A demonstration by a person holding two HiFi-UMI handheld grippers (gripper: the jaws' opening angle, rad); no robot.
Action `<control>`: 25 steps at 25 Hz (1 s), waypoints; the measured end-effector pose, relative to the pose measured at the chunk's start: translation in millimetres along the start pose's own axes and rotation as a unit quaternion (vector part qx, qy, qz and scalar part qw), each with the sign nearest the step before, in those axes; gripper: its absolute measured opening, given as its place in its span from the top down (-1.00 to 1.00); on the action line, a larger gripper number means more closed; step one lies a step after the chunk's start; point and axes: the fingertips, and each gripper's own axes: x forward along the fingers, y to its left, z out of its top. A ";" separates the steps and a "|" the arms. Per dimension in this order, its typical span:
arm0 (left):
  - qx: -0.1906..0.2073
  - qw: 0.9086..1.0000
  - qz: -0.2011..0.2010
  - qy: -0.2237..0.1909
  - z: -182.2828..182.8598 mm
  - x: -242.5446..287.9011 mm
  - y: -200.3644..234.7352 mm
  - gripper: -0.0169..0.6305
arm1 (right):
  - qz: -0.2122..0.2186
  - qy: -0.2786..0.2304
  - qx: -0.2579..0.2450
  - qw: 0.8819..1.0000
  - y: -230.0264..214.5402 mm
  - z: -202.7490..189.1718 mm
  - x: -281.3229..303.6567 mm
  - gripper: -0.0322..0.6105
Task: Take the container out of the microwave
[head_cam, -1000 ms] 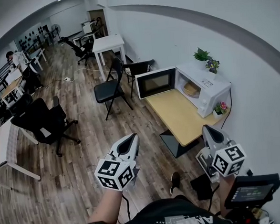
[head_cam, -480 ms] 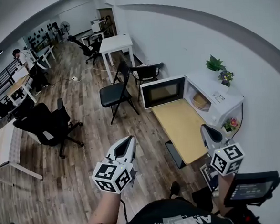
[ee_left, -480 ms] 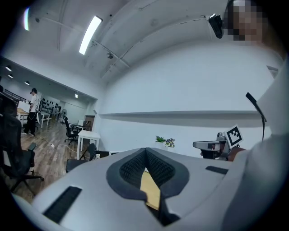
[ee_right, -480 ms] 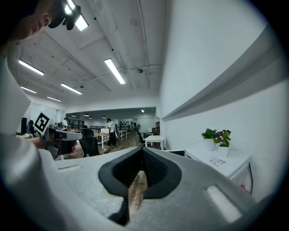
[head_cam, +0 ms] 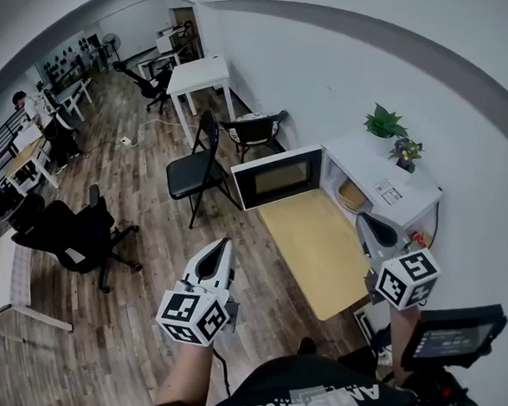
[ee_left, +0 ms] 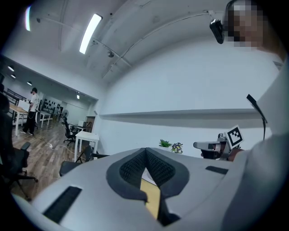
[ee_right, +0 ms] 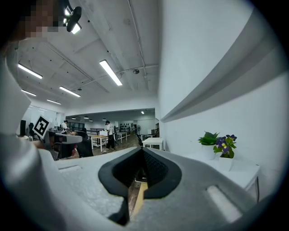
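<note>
Left gripper [ee_left: 145,150]: jaws pressed together with nothing between them; grey moulded shell, ribbed black pads.
Right gripper [ee_right: 142,151]: jaws closed too, and empty; same grey shell tapering to a point.
Marker cubes [head_cam: 191,315]: white, with black square patterns on each face; no words on them.
Container [head_cam: 351,195]: tan and round, sitting inside the microwave's cavity, well apart from both grippers.
Microwave [head_cam: 392,198]: white box at the far end of the table, against the wall.
Door [head_cam: 278,177]: swung wide open; dark window in a white frame.
Sticker [head_cam: 387,191]: on the microwave's top; print too small to read.
Table [head_cam: 313,246]: pale wood top, rectangular.
Plants: a green leafy plant [head_cam: 384,122] and a purple-flowered plant [head_cam: 404,150] stand on the microwave's top.
Shirt [head_cam: 320,397]: black, with white lettering seen upside down, not readable in full.
</note>
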 end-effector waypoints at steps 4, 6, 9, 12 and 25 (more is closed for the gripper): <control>-0.002 1.000 -0.022 0.004 -4.2 41.3 -15.2 0.94 | -0.004 0.004 0.009 1.000 -36.5 -3.4 2.4 0.89; 0.000 1.000 -0.031 0.006 -6.0 62.0 -22.6 0.94 | -0.015 0.003 0.011 1.000 -57.0 -3.9 1.4 0.89; 0.003 0.999 -0.040 0.018 -13.1 94.3 -31.7 0.94 | -0.031 0.004 0.013 0.999 -85.4 -7.4 0.5 0.89; 0.008 0.998 -0.054 0.027 -18.9 129.7 -44.8 0.94 | -0.038 0.005 0.018 0.999 -111.1 -12.0 0.6 0.89; 0.045 0.990 -0.116 0.064 -37.9 224.0 -84.7 0.94 | -0.087 0.009 0.030 0.996 -183.4 -27.6 -12.8 0.89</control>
